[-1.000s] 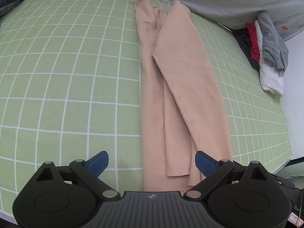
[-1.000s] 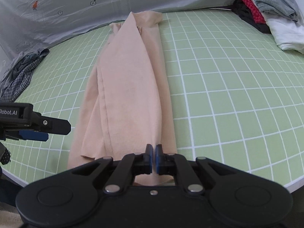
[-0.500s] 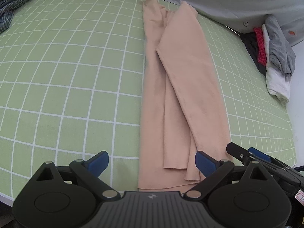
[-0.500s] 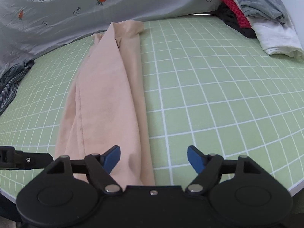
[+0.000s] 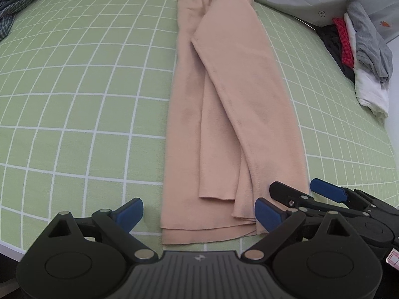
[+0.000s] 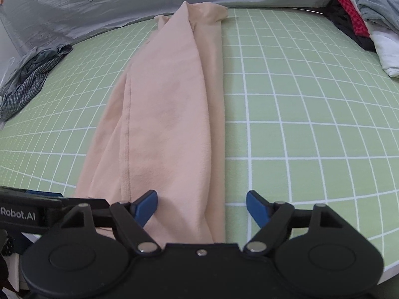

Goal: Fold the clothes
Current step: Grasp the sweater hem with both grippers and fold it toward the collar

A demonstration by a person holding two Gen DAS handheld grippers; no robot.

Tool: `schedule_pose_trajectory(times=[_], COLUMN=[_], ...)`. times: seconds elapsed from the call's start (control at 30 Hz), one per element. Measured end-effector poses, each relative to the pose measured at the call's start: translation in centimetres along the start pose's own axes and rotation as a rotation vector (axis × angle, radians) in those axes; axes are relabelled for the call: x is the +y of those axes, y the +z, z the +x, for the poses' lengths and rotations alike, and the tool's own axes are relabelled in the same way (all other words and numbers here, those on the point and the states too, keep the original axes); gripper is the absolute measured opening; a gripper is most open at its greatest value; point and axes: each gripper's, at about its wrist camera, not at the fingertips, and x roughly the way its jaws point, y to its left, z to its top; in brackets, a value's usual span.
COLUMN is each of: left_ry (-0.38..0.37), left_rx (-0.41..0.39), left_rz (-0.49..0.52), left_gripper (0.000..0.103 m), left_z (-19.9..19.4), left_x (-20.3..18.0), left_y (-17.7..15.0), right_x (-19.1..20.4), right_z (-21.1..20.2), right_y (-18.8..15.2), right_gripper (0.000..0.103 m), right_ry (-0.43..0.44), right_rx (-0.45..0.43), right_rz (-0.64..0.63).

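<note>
Your right hand-held gripper (image 6: 202,208) has just opened wide; peach garment (image 6: 164,114) lies beneath, ungripped. Left hand-held gripper (image 5: 199,214) open too, over garment's near hem.

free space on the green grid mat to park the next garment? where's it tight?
Bare mat between the peach garment and the checked cloth; another bare stretch between the garment and the clothes pile. Tight at the near hem, where the left tool and right tool sit open.

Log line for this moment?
stage: long fold laid | peach garment: flat on green grid mat | left gripper: open | right gripper: open, just released
</note>
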Motion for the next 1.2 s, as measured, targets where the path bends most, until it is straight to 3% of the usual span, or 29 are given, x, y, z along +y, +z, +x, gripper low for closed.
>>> schedule_pose_trajectory(times=[0.1, 0.13, 0.33, 0.43, 0.5, 0.57, 0.83, 1.2], left_ry=[-0.015, -0.013, 0.009, -0.038, -0.094, -0.107, -0.232, -0.287], left_rx=[-0.002, -0.003, -0.009, -0.002, 0.024, 0.037, 0.063, -0.109], left_rz=[-0.012, -0.01, 0.013, -0.011, -0.04, -0.035, -0.038, 0.033], left_gripper=[0.079, 0.078, 0.065, 0.046, 0.024, 0.017, 0.011, 0.01], left_z=[0.5, 0.5, 0.6, 0.5, 0.8, 0.9, -1.1, -5.9], left_x=[-0.6, -0.8, -1.6, -1.1, -0.7, -0.7, 0.5, 0.2], left_y=[0.4, 0.3, 0.3, 0.5, 0.4, 0.3, -0.4, 4.1], right_x=[-0.1, -0.1, -0.1, 0.0, -0.3, -0.7, -2.5, -4.1], right_z=[0.0, 0.0, -0.2, -0.2, 0.0, 0.1, -1.1, -3.9], right_y=[0.0, 0.0, 0.2, 0.1, 0.2, 0.1, -0.9, 1.9], right_gripper=[0.078, 0.077, 0.051, 0.036, 0.022, 0.017, 0.013, 0.013], right_ry=[0.011, 0.015, 0.065, 0.1, 0.133, 0.159, 0.235, 0.378], right_rx=[-0.001, -0.002, 0.001, 0.008, 0.018, 0.025, 0.064, -0.039], right_rz=[-0.008, -0.014, -0.024, -0.013, 0.01, 0.038, 0.137, 0.294])
